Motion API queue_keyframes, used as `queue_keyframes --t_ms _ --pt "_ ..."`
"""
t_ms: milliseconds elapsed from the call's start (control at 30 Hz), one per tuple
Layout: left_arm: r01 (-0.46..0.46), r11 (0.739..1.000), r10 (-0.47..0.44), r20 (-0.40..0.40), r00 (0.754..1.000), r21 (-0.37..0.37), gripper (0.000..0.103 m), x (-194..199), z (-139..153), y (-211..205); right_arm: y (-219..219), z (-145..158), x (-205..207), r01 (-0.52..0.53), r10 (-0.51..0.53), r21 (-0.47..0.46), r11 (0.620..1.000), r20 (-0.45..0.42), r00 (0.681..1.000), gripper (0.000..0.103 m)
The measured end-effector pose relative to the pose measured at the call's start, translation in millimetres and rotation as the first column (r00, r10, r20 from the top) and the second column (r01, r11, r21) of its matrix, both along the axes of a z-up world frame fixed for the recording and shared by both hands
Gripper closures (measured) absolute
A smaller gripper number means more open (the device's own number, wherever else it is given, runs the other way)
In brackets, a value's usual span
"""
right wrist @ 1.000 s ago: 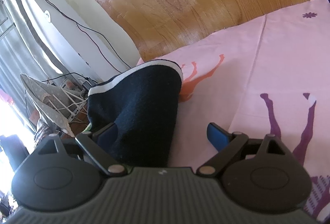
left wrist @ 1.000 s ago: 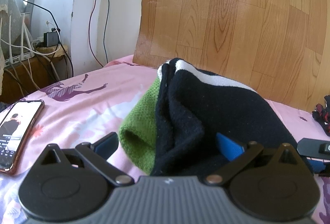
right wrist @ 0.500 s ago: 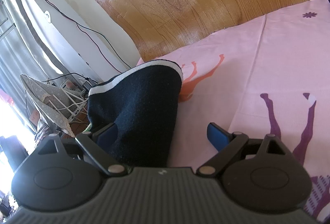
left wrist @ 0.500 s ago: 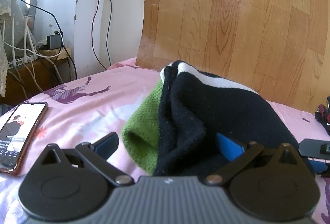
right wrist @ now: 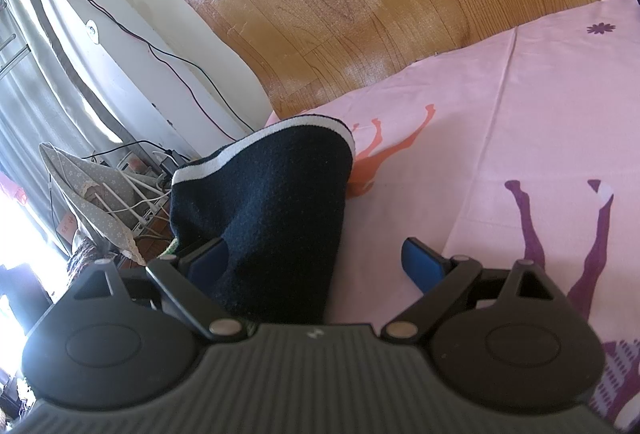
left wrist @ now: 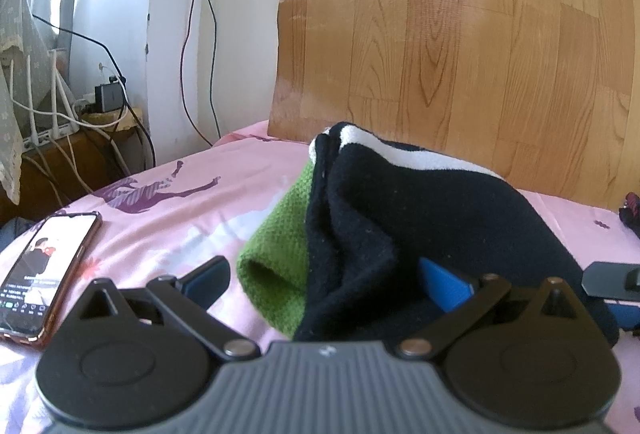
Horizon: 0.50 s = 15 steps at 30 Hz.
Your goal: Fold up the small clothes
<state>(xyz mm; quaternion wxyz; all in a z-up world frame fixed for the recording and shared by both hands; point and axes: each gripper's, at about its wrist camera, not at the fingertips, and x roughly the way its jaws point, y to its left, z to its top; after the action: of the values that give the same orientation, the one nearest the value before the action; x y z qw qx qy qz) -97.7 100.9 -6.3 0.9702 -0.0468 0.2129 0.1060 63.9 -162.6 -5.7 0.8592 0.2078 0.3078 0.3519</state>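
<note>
My left gripper (left wrist: 324,280) and right gripper (right wrist: 316,260) are both spread wide around the bunched navy garment (left wrist: 420,234) — its green lining (left wrist: 280,254) showing — on the pink sheet (right wrist: 500,138); a phone (left wrist: 44,266) lies left, wooden board (left wrist: 460,46) behind.
</note>
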Motion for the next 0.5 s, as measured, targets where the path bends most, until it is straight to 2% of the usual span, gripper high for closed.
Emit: queue_keyframes --t_ms 500 --pt "-0.009 0.996 0.008 0.010 1.000 0.093 0.000 -2.3 1.8 -9.7 0.4 0.0 -0.6 0.001 -0.001 0.000 1.000 0.000 1.000 0.008"
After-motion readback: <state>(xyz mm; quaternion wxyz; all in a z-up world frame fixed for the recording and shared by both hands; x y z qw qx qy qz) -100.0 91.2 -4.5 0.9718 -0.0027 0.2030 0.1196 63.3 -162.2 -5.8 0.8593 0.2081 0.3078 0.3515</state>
